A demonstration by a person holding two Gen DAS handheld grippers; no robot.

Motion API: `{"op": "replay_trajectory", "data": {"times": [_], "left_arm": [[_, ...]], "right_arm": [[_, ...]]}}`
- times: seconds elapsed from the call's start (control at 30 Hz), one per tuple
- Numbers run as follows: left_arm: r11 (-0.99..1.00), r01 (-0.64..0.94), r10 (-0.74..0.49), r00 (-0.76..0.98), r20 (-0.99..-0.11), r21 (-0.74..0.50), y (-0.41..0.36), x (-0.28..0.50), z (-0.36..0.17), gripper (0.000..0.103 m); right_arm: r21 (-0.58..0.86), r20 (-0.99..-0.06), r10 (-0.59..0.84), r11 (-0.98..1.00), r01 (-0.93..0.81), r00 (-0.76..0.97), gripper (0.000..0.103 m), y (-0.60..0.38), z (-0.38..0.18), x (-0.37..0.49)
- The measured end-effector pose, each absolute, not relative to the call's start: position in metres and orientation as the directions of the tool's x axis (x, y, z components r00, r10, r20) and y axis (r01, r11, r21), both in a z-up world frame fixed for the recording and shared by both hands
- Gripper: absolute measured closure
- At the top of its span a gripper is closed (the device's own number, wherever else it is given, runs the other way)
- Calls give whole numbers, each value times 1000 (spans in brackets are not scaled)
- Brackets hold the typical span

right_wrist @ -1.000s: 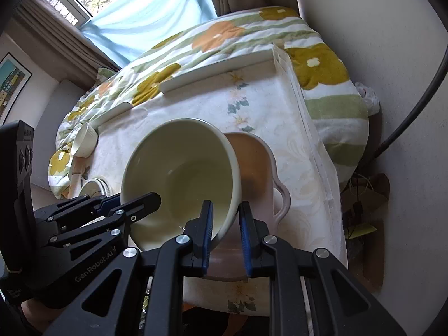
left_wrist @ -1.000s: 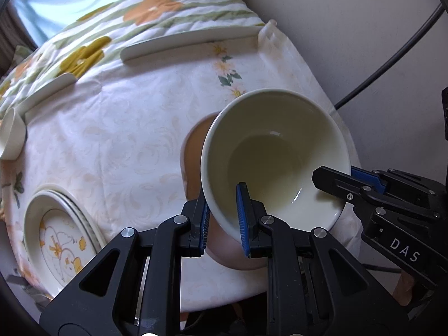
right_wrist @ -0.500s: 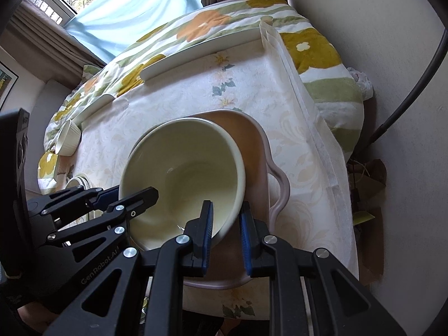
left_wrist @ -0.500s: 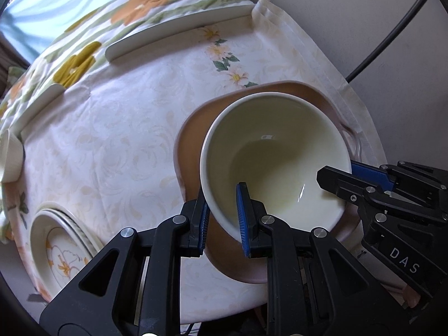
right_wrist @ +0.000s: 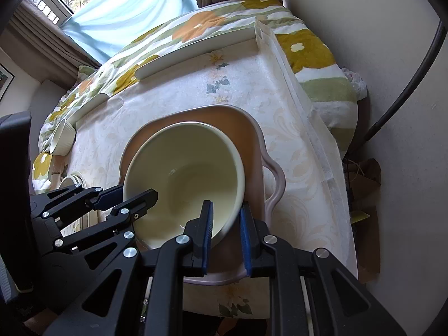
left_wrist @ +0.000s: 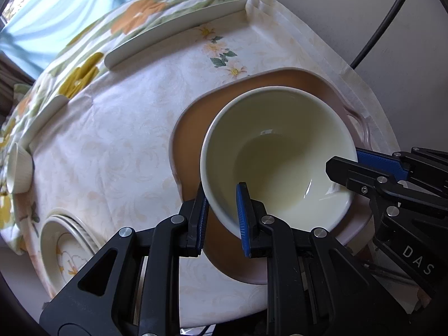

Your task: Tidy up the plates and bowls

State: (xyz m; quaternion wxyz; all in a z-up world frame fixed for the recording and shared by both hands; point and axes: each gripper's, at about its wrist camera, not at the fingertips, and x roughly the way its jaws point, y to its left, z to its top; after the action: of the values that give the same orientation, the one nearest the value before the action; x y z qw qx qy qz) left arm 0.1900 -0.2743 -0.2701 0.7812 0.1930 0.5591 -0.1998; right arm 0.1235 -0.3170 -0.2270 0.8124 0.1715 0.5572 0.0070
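Floral-clothed table (left_wrist: 117,145) by a curtained window: the left gripper (left_wrist: 222,212) and right gripper (right_wrist: 225,224) each clamp the cream bowl's (left_wrist: 280,154) rim, nesting it in the pink dish (left_wrist: 190,131); a small bowl (left_wrist: 18,168) and stacked plates (left_wrist: 63,249) beyond the dish's left side await sorting.

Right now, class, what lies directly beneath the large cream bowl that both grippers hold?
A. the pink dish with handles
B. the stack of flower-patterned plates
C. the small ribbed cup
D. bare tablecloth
A: the cream bowl, clamped at its rim by the left gripper and right gripper, sits within the outline of the pink dish.
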Motion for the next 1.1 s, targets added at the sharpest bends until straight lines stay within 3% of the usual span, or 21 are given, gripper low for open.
{"op": "replay_trajectory", "data": {"times": [0.53,0.9,0.93,0.97,1.0,1.03,1.07,1.1], "left_arm": [[889,448,-120,429,-895,95,-257,179,-215,87],[984,172,-85,658,-749,40,-152,163,-120,83],[988,152,-74,660,-747,36,-143,163,-116,80],[991,130,-60,663,-746,36,-132,162,-114,76],[994,107,-46,667,-744,35,-122,161,-113,56],[996,84,-32,674,-738,34,-113,160,-111,19],[998,46,-4,693,-721,39,-101,157,-109,5],[999,14,23,715,-699,47,-90,152,-105,0]], "right_arm": [[304,-850,213,945,120,482,86,-324,-183,113],[324,-731,364,930,-177,577,83,-279,-115,123],[323,-720,382,923,-207,580,70,-270,-111,126],[324,-709,397,918,-231,582,45,-262,-107,128],[327,-695,413,911,-253,589,32,-254,-103,131],[334,-678,431,902,-273,595,19,-246,-100,133],[344,-666,452,892,-292,593,19,-237,-99,136],[352,-665,468,884,-309,582,19,-228,-100,140]]}}
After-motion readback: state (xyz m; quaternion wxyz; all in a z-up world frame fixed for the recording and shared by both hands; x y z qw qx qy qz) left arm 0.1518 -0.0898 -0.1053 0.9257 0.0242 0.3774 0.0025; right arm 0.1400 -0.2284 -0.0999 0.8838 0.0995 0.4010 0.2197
